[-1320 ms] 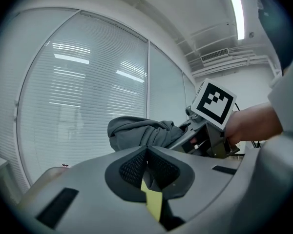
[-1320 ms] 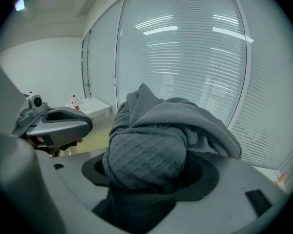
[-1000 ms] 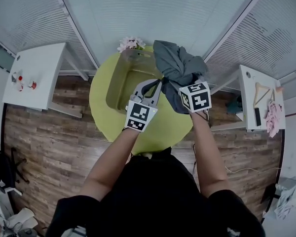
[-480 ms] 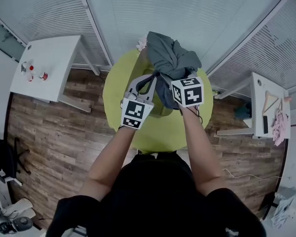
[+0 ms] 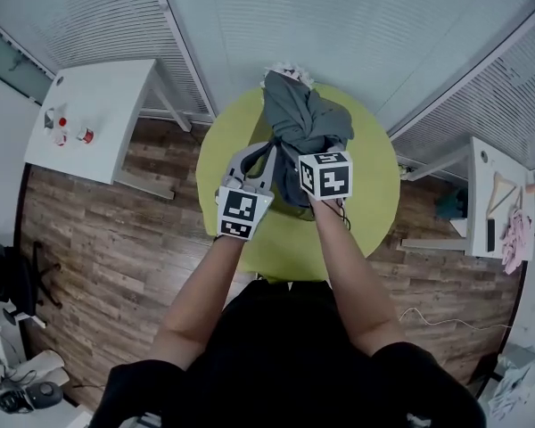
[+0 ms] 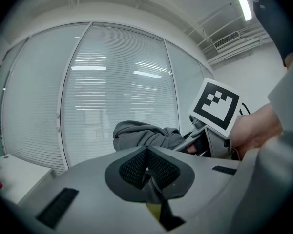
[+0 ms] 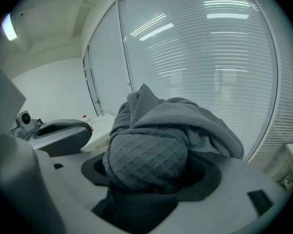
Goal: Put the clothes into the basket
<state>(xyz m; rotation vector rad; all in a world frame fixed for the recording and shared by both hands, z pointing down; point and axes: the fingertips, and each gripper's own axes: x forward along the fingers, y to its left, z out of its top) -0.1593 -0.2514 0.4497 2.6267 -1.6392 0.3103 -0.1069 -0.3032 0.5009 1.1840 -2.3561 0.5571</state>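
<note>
A bunched grey garment hangs in the air over the round green table. My right gripper is shut on a thick wad of it, and in the right gripper view the cloth fills the jaws of this gripper. My left gripper is just left of it, with a thin strip of the same garment pinched between its closed pads. The left gripper view shows the garment ahead and the right gripper's marker cube. The basket is hidden behind the garment and grippers.
Pink flowers peek out at the table's far edge. A white side table with small red and white items stands at left. A white shelf with a hanger is at right. Blinds line the far wall, and the floor is wood.
Both grippers and the garment have shifted left, over the middle of the table. The basket, seen to the left of the garment a second ago, is now covered by it.
</note>
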